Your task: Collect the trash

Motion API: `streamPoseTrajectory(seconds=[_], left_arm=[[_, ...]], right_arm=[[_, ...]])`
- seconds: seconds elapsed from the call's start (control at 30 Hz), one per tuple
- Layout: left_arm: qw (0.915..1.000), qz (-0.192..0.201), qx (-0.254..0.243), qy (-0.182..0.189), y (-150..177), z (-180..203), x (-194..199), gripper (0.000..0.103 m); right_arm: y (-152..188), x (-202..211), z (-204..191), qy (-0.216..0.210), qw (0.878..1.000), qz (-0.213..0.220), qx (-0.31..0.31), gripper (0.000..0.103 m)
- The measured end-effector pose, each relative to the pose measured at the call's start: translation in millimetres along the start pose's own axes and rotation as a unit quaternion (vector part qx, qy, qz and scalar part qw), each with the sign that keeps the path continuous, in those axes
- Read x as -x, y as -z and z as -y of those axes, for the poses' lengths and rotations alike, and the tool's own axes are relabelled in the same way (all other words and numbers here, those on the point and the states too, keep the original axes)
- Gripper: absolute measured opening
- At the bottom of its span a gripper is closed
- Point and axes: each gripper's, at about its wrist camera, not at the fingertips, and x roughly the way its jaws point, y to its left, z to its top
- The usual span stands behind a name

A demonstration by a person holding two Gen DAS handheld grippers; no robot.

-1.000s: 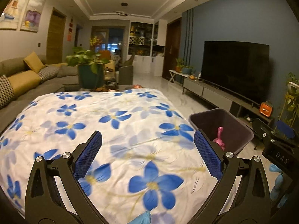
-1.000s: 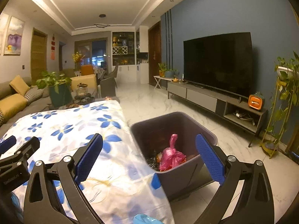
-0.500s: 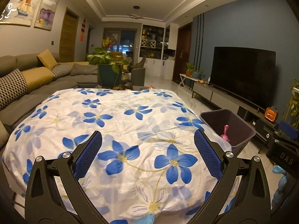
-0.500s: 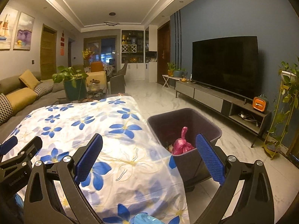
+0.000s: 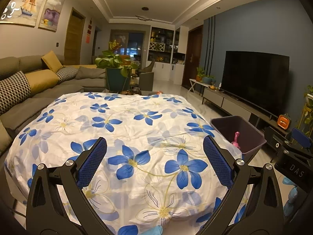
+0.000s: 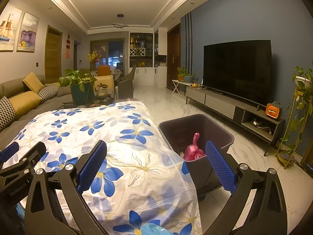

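A dark grey trash bin (image 6: 197, 125) stands on the floor at the right side of the table, with a knotted pink plastic bag (image 6: 192, 149) inside; the bin (image 5: 237, 135) and the bag (image 5: 235, 140) also show in the left wrist view. My left gripper (image 5: 154, 161) hangs open over the near end of the table, nothing between its blue pads. My right gripper (image 6: 156, 164) is open too, above the table's right edge, short of the bin. No trash lies on the floral tablecloth (image 5: 121, 129).
A grey sofa (image 5: 23, 90) with cushions runs along the left. A potted plant (image 5: 115, 68) stands past the table's far end. A TV (image 6: 236, 70) on a low console lines the right wall, with a plant stand (image 6: 299, 105) near it. Marble floor (image 6: 172, 105) stretches between.
Both grippers have drawn back and risen, so more of the table shows and the bin looks smaller and farther. Both stayed open.
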Motion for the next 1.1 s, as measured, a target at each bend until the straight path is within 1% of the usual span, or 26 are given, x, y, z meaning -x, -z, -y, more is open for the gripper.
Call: streamPoseTrajectory(seconds=[1.1], left_arm=[[0.9999, 0.007, 0.0, -0.012, -3.5, -2.5, 3.6, 0.097]], right_arm=[[-1.7, 0.2, 0.4, 0.002, 1.0, 0.007, -0.003, 0.097]])
